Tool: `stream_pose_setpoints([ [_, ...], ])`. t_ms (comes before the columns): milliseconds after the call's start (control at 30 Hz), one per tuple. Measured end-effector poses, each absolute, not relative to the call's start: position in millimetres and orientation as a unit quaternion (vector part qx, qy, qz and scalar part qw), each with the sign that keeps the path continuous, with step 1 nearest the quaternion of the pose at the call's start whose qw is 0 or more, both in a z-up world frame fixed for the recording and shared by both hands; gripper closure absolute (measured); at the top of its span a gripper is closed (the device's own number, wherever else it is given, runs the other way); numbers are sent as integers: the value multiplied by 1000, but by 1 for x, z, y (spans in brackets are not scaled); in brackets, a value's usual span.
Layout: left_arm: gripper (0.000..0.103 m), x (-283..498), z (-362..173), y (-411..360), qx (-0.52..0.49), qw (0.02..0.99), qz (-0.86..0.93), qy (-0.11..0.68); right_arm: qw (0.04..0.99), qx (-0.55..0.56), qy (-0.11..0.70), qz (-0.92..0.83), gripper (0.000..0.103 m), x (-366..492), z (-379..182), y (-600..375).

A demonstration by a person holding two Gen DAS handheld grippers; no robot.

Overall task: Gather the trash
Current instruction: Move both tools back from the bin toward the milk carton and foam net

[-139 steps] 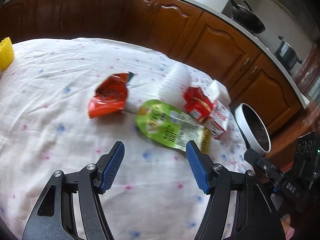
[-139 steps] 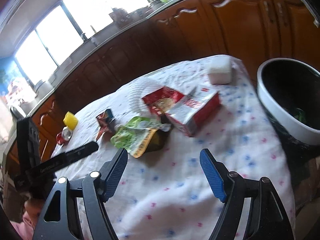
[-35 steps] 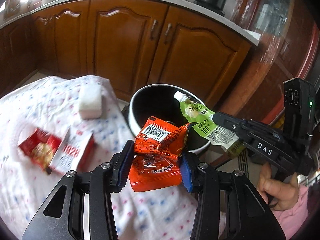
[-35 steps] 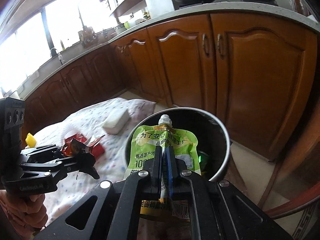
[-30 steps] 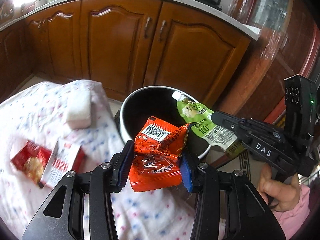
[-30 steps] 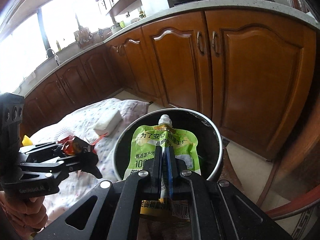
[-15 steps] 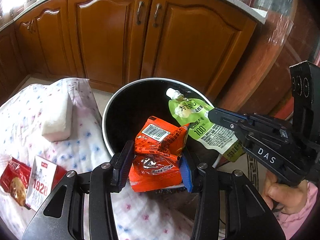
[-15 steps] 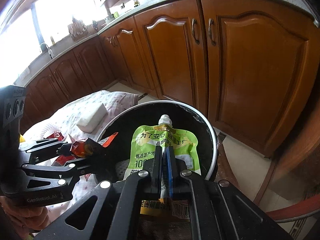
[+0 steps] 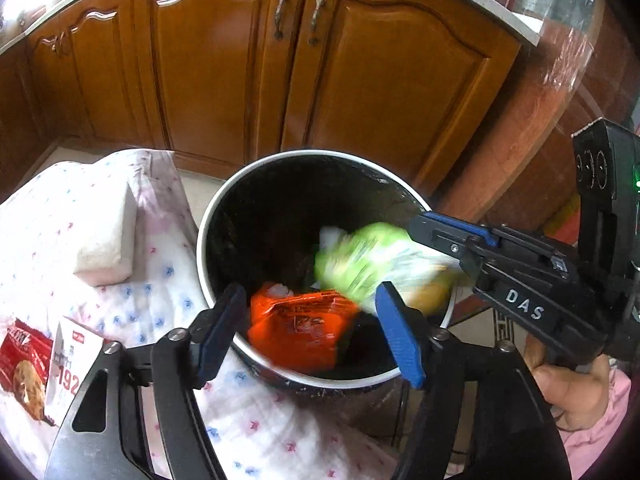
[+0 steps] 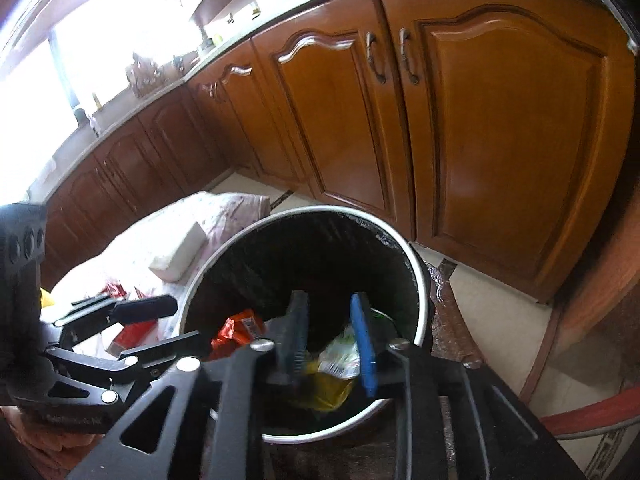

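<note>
Two handheld grippers are held over a round black trash bin (image 9: pixel 208 216) with a pale rim. The left gripper (image 9: pixel 308 328) is seen with its fingers parting; an orange snack wrapper (image 9: pixel 302 326) appears in the gap between them, clear of both blue pads and inside the bin's mouth. In the right wrist view the same wrapper (image 10: pixel 236 330) is seen low in the bin beside the left gripper's fingers (image 10: pixel 144 306).

The right gripper (image 10: pixel 328 332) is also opening; a green drink pouch (image 10: pixel 340 350), blurred, is seen in and below the gap between its fingers, released from them. In the left wrist view the pouch (image 9: pixel 360 260) is smeared with motion just off the right gripper's tips (image 9: pixel 420 226), over the bin.

Beside the bin, a tabletop (image 9: pixel 40 240) is covered by a white cloth with small coloured flecks. A white sponge block (image 9: pixel 106 246) and a red-and-white snack box (image 9: pixel 32 368) are left on it. Brown wooden kitchen cabinets (image 10: pixel 500 140) are seen behind, under a pale counter, with a bright window (image 10: pixel 100 32) to the left. A hand (image 9: pixel 568 384) in a pink sleeve is seen on the right gripper's handle.
</note>
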State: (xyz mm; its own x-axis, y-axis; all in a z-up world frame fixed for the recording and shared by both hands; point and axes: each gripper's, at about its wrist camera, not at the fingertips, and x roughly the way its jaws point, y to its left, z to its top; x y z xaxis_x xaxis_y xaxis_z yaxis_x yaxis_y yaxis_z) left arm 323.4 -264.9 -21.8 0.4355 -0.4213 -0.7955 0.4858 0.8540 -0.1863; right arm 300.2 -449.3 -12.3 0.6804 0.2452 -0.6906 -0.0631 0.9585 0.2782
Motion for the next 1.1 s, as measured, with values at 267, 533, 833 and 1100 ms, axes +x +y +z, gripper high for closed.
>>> stream_pose_setpoints([
  [267,29,311,-11,-229,-10,856,-261,446,917,148,361,84,46,275,3,-446],
  [533,29,279,-8,-179,-56,865,-237,438,916,171,347,110,24,245,5,-416],
  [833,29,247,-19,-114,-98,873,-194,437,907,179,353,142,19,222,0,-372],
  [1100,29,222,-31,-54,-144,876,-150,436,891,166,381,184,19,210,-14,-321],
])
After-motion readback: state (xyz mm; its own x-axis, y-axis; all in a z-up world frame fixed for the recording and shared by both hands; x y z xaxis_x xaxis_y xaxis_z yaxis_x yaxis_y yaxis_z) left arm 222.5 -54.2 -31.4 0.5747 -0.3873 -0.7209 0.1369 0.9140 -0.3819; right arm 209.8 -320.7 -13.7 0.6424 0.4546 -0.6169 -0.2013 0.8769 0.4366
